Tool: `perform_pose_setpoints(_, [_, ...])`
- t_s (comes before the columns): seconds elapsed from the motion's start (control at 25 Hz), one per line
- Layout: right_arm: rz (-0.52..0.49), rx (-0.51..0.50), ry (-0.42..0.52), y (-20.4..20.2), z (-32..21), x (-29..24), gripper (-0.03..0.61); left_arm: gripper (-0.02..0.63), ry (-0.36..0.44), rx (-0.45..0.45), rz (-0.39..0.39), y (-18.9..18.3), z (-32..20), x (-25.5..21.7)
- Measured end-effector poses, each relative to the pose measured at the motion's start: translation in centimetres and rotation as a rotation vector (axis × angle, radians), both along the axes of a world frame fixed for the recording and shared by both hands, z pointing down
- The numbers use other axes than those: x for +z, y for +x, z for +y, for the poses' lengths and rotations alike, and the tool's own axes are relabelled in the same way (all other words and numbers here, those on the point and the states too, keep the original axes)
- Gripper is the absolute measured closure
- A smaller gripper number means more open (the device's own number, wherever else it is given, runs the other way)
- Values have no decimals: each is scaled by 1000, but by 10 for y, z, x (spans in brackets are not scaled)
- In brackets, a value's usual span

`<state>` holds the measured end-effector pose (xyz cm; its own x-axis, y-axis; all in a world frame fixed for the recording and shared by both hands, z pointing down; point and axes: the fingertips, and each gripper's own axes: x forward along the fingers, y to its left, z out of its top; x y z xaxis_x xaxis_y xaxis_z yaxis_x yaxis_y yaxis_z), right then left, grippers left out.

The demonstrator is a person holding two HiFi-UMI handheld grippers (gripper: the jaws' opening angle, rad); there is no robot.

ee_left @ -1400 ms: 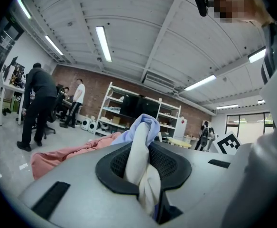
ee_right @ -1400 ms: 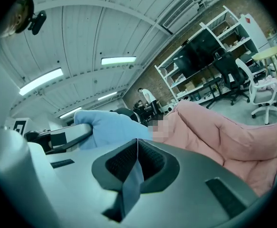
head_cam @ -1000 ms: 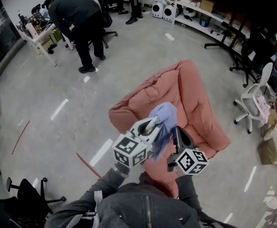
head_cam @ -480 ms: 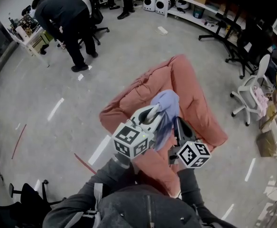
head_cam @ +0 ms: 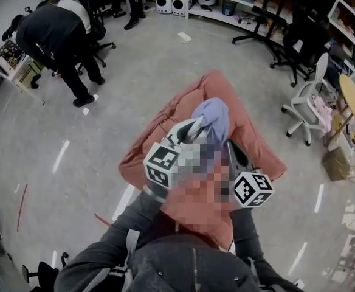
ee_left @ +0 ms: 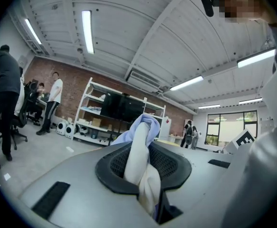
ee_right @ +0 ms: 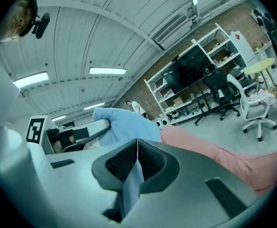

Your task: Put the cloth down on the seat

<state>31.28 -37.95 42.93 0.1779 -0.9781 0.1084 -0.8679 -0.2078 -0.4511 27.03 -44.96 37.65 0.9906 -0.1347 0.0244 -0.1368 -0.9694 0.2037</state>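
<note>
Grey floor (head_cam: pixel 135 72), pink seat (head_cam: pixel 253 135) mid-frame; pale blue cloth (head_cam: pixel 213 115) held over seat centre. Left gripper (head_cam: pixel 193 128) jaws clamped on a bunched fold; right gripper (head_cam: pixel 229 146) jaws pinch a thin edge.

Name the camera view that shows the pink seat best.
The head view: most of the pink seat shows, on the floor. The right gripper view shows only one edge; the left gripper view shows none.
</note>
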Motion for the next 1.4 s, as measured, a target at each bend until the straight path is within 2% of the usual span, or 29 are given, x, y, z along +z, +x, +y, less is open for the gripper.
perform_pose_setpoints(0.36, [3, 122, -13, 19, -38, -8, 566, 551, -35, 80, 29, 40, -52, 0])
perform_pose_setpoints(0.72, [22, 181, -44, 20, -66, -10, 566, 549, -58, 52, 62, 59, -118, 4])
perform_pose_setpoints(1.08, [5, 165, -56, 8, -99, -1, 566, 549, -32, -37, 24, 36, -183, 21])
perform_pose_setpoints(1.4, [-16, 153, -80, -5, -124, 13, 566, 548, 15, -42, -61, 24, -221, 50])
